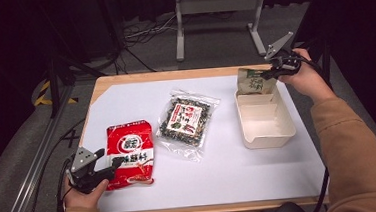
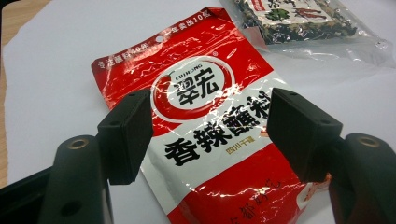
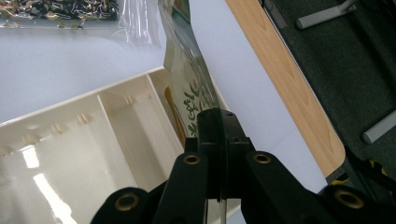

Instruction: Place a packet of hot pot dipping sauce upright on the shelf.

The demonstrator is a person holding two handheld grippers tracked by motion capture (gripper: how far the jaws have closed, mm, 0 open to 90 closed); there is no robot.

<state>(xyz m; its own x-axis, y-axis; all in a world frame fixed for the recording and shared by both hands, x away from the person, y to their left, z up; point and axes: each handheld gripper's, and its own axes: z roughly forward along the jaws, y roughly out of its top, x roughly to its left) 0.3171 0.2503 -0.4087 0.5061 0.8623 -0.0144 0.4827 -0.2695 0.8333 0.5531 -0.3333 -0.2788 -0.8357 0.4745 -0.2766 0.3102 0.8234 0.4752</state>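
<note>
A: Where's the right gripper just now?

B: At the far right of the counter. Its jaws are clamped on the top edge of a green packet, which hangs over the far end of the cream tray. In the right gripper view the jaws are pressed flat together on the thin packet, and its lower part dips into the tray's narrow far compartment.

A: Is the packet resting on the tray floor?

B: I can't tell; its bottom edge is hidden behind the tray wall.

A: And the left gripper?

B: Near left, low over the white sheet, with its jaws apart. They straddle the near left part of the red sachet, which lies flat on the sheet. In the left gripper view the two black pads stand well apart over the sachet, holding nothing.

A: Anything else on the counter?

B: A clear bag of dark seaweed mix lies flat in the middle, between the red sachet and the tray, apart from both.
</note>
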